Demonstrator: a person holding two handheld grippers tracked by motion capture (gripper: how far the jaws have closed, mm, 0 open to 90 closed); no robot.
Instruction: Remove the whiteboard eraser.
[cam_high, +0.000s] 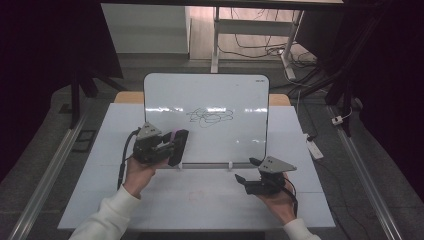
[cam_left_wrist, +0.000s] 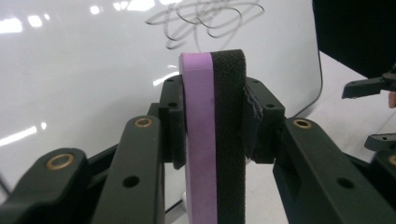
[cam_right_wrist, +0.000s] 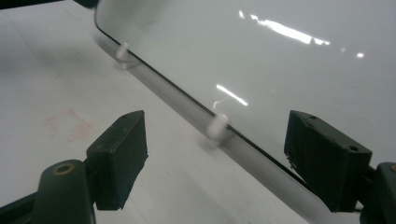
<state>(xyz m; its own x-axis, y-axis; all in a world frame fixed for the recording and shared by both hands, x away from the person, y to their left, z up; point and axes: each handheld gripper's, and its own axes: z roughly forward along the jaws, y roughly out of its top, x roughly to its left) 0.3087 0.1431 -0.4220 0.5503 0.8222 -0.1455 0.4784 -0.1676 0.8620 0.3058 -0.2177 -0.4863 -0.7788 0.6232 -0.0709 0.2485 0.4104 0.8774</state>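
Here the whiteboard (cam_high: 206, 120) leans upright on the table (cam_high: 200, 200), scribble (cam_high: 210, 116) at its centre; left gripper (cam_high: 172, 146) is clenched on the eraser (cam_left_wrist: 214, 135), pads on its purple foam and black felt faces, near the board's lower left; likely light, soft, squashy, best held mid-body; right gripper (cam_high: 245, 171) stands released, empty

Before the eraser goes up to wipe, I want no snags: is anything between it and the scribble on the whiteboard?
Nothing visible. The left gripper holds the eraser just below the scribble, with bare whiteboard between them. The right gripper sits open, off to the side.
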